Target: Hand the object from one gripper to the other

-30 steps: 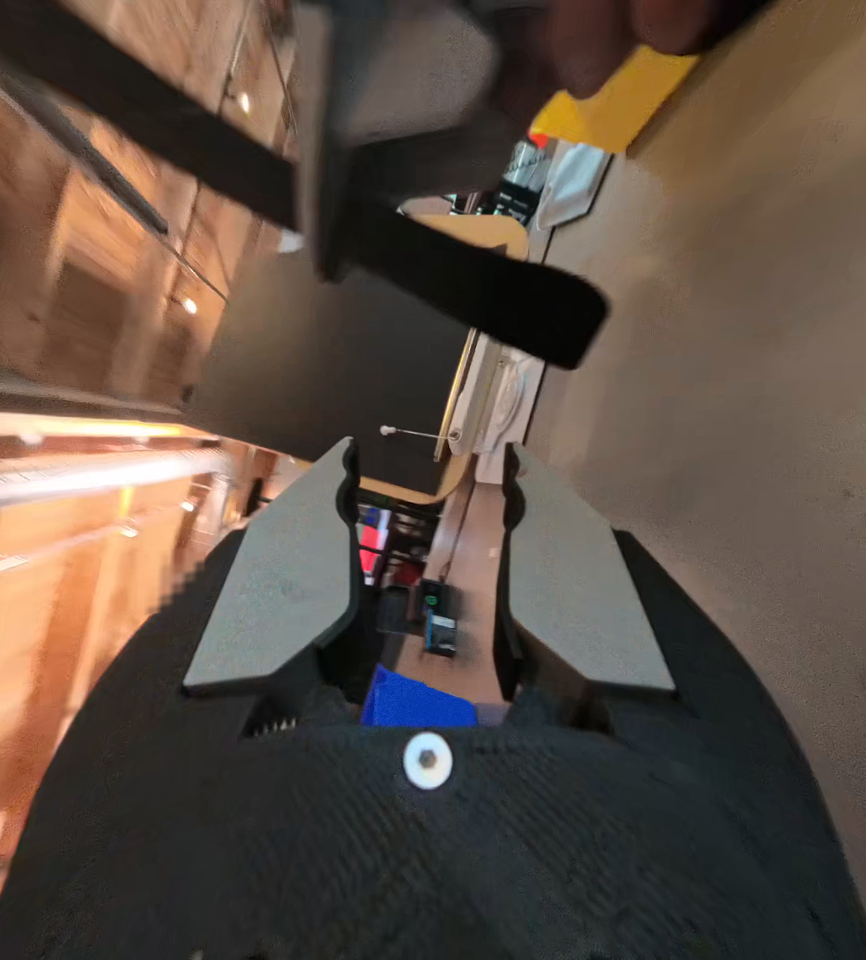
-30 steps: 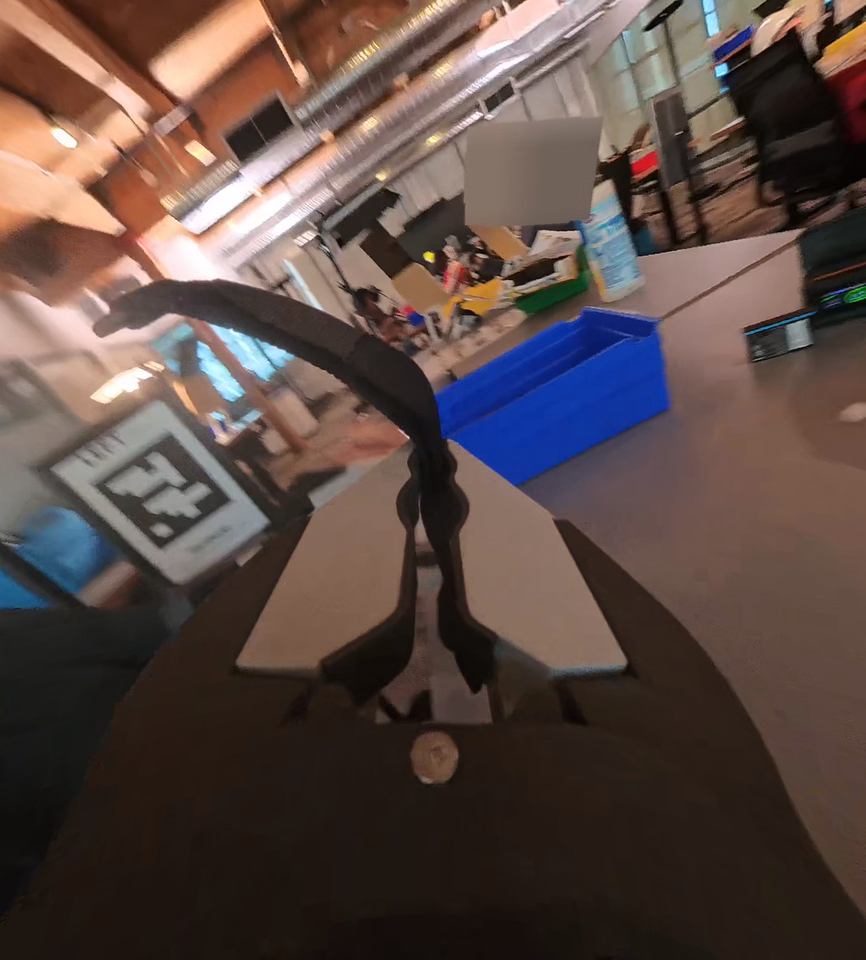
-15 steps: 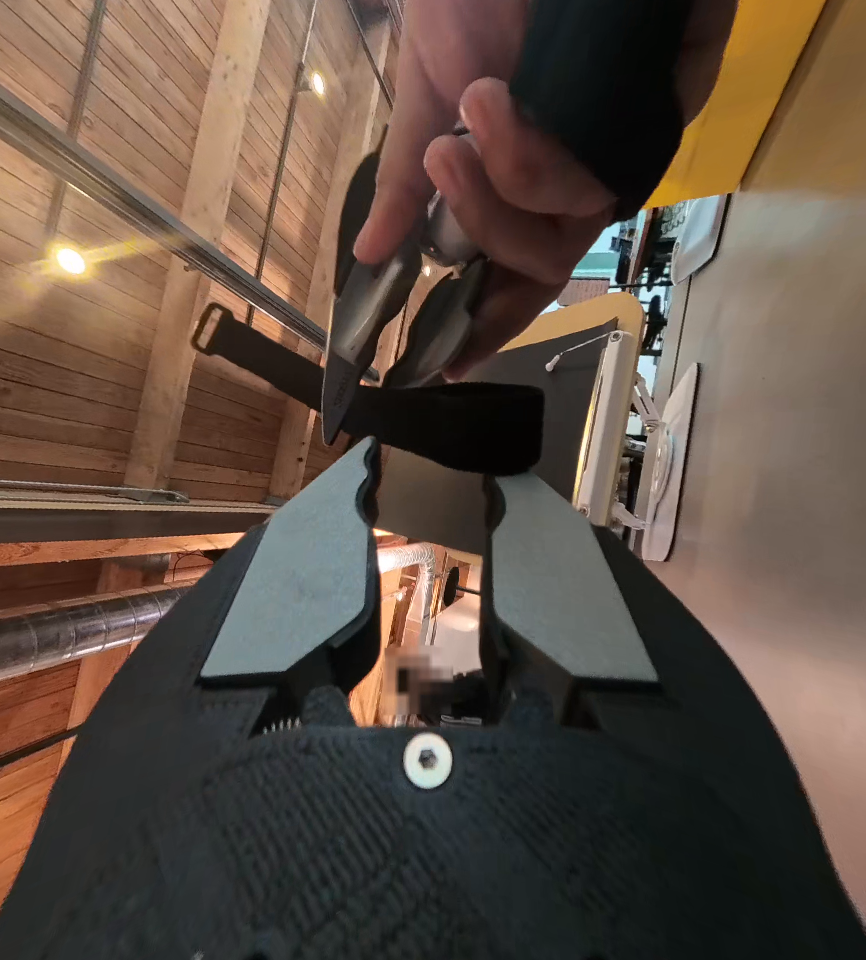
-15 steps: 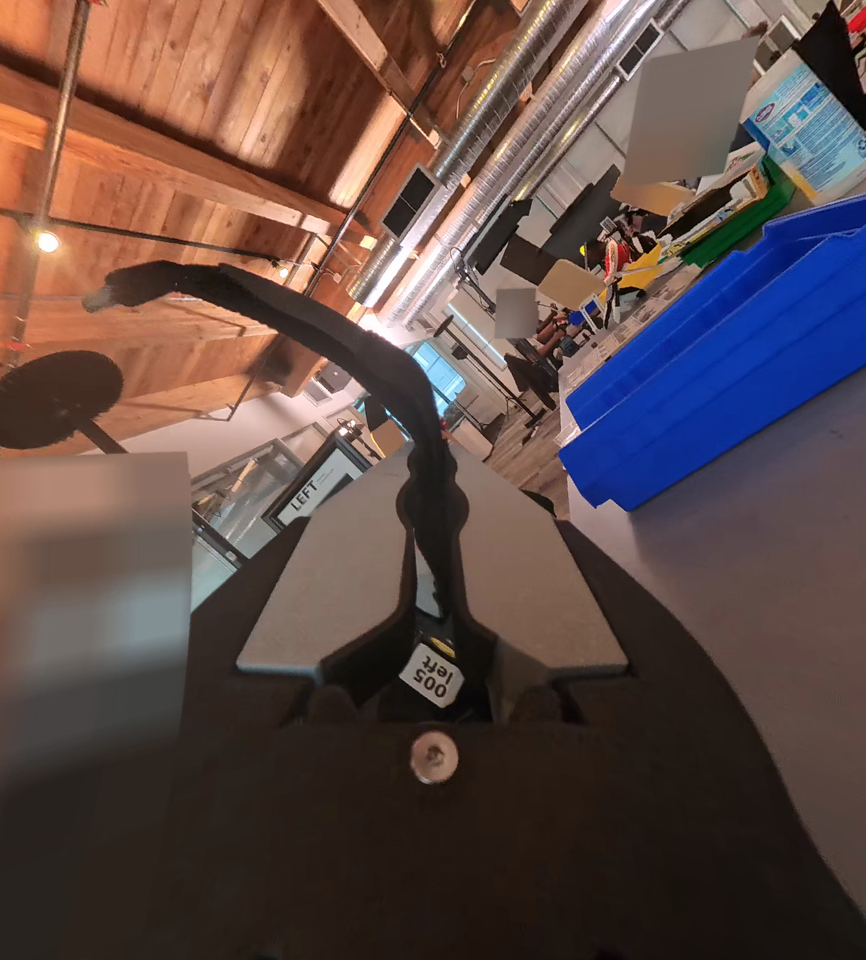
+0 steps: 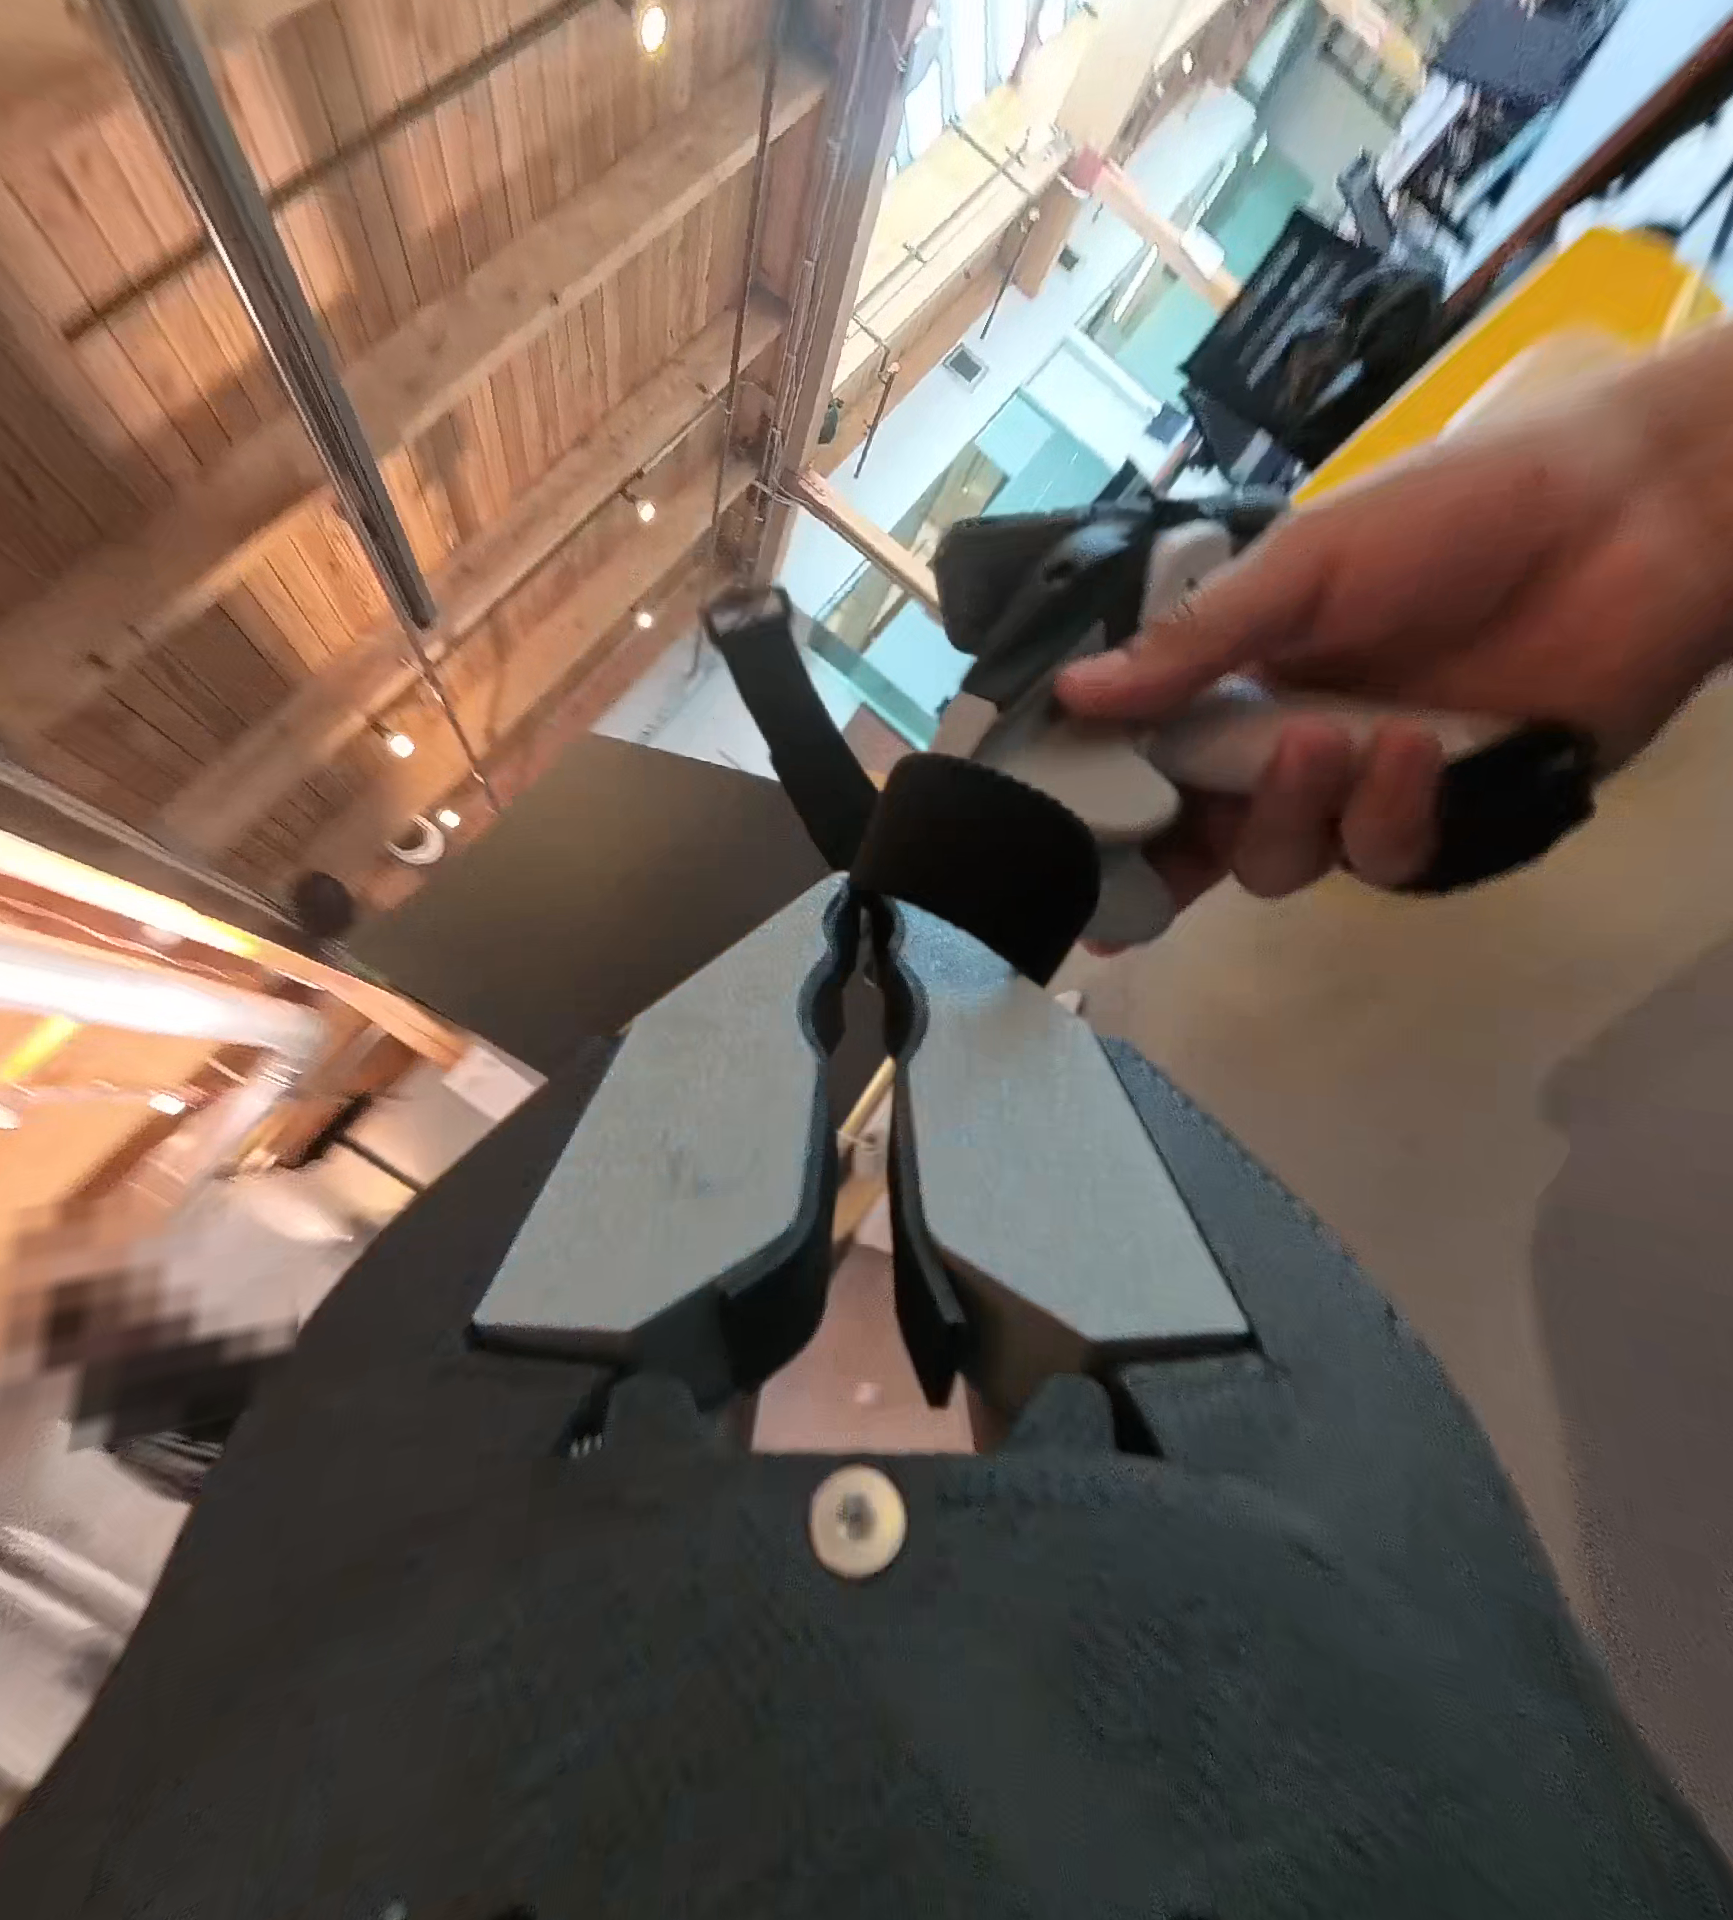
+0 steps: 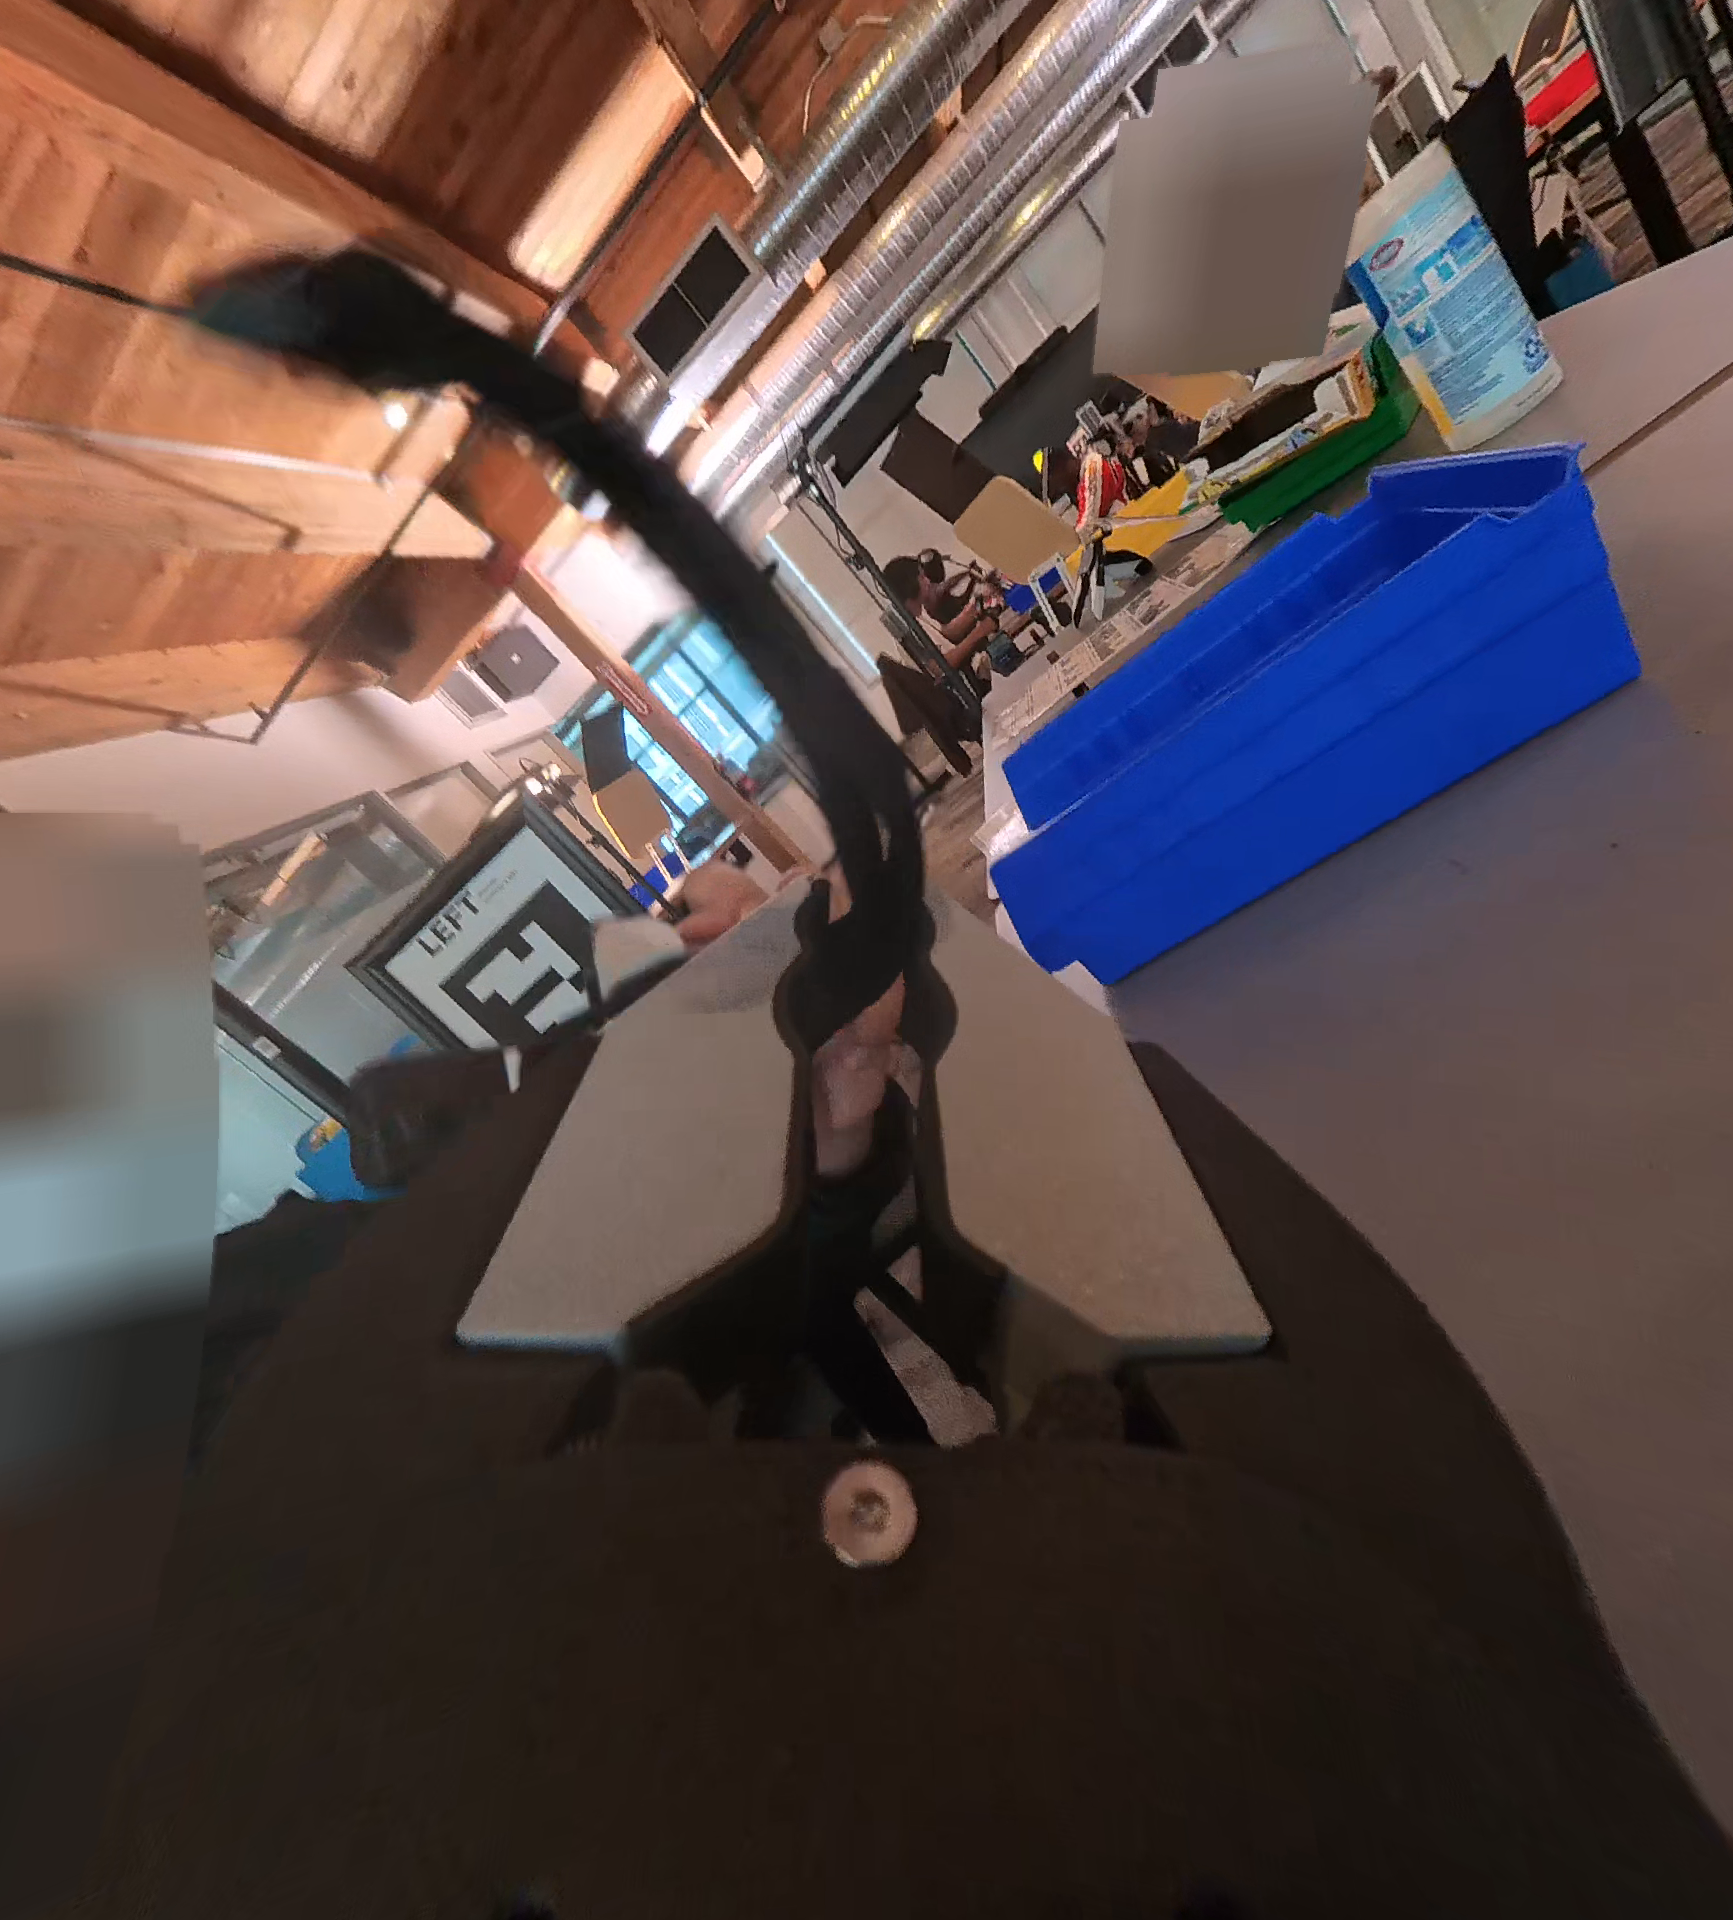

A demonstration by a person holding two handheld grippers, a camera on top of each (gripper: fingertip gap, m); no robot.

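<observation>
A black strap [image 5: 976, 862] hangs in the air between both grippers. My left gripper [image 5: 867, 914] is shut on it, the tips pinching it where the narrow part meets the wide end. The right gripper [image 5: 1111, 831], held by a hand [image 5: 1413, 644], shows just beyond on the right, its grey fingers against the strap's wide end. In the right wrist view the strap [image 6: 737, 582] arcs up and left from between the fingertips of my right gripper [image 6: 867, 935], which is shut on it. The left gripper's marker panel [image 6: 519, 956] shows close behind.
A grey table [image 6: 1568, 1143] lies to the right with a blue bin [image 6: 1361, 707] on it. A white wipes canister [image 6: 1454, 301] and a green tray [image 6: 1340, 436] stand farther back. Wooden ceiling beams and metal ducts fill the upper part of both views. Across from one pair of fingers to the other is roughly 4 cm.
My left gripper was open with the strap just in front of its tips; it has now shut on the strap. The right gripper has kept its hold. Both views have swung.
</observation>
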